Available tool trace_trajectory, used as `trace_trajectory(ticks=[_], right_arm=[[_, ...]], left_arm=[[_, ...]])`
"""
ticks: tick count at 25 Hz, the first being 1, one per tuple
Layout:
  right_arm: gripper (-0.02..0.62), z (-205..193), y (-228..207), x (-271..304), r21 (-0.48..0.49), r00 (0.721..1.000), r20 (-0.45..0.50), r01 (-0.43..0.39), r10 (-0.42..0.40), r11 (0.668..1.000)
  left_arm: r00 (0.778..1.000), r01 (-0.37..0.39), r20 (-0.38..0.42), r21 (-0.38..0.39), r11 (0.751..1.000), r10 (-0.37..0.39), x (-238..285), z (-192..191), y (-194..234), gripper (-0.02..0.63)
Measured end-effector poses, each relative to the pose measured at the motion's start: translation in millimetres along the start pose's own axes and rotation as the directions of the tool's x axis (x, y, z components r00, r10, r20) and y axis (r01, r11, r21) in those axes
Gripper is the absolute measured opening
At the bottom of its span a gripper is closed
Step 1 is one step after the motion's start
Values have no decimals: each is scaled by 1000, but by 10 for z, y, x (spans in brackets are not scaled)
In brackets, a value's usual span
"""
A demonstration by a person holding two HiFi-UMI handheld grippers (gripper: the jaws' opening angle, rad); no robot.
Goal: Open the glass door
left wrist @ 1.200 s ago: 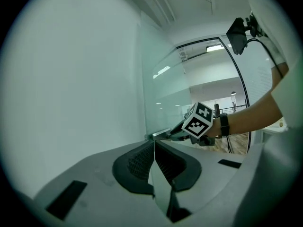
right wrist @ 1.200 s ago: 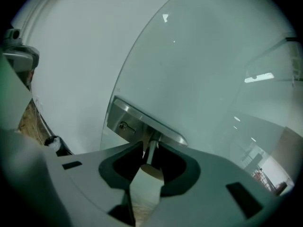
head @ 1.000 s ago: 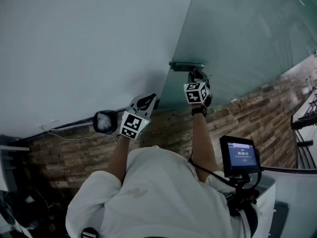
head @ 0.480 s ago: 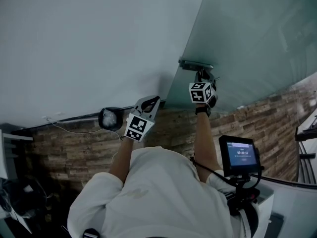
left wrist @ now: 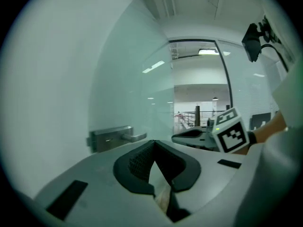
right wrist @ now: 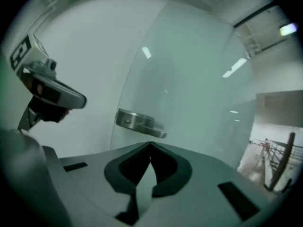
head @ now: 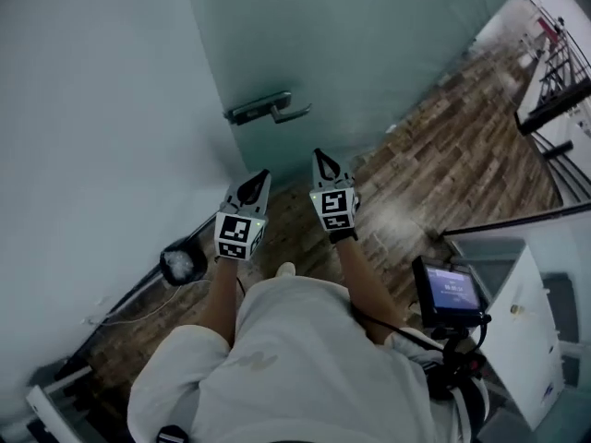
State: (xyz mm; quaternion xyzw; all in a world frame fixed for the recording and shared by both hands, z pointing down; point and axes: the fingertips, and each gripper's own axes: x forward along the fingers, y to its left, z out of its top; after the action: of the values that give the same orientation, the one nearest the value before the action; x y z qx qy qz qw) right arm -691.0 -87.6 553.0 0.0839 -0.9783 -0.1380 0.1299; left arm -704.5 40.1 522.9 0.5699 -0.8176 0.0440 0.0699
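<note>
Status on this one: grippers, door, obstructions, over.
Left gripper shut, empty. Right gripper jaws just closed, nothing between them, clear of the door handle. Glass door: ajar or latched, cannot tell. Nothing seen blocking it.

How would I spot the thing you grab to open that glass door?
Find the big greenish glass door beside the plain pale wall. On its edge nearest that wall sits the door handle: a grey metal plate with a short lever pointing away from the wall. It is the only fitting seen on the pane.
</note>
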Motion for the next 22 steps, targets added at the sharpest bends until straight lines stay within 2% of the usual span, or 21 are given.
trace_trajectory(ticks=[3,5,7,11,13,14,16,19,22], right_arm=[[3,117,-624,-1026,131,984,0,178,-179,975],[2,240,-1099,-1724,197,946,-2,317,-323,928],[2,247,-1506,-2392,239,887,-10,450,-461,860],[3,27,-2055,-3534,299,742,-48,650,-669,699],[3,-136,-2212,-3937,325,691,-76,699,-719,637],[3,-186,-2250,-4104,332,678,-90,711,-730,620],[3,-245,-2278,-4373,334,667,-107,722,-737,606],[3,-446,-2342,-4683,332,628,-102,752,-771,569],[3,-772,-2410,-4783,310,595,-77,777,-800,548]], left_arm=[[984,178,24,35,983,-179,341,388,-797,3],[958,276,60,58,959,-279,519,674,-1406,3],[920,368,107,90,925,-376,657,890,-2038,3],[816,526,174,173,833,-551,800,1186,-3196,3],[768,579,191,200,791,-611,839,1269,-3663,3],[749,599,196,210,773,-634,825,1316,-3861,3],[718,626,202,228,745,-665,762,1403,-4191,3],[694,645,214,240,725,-688,790,1343,-4593,3],[677,661,221,235,712,-702,970,1017,-4842,3]])
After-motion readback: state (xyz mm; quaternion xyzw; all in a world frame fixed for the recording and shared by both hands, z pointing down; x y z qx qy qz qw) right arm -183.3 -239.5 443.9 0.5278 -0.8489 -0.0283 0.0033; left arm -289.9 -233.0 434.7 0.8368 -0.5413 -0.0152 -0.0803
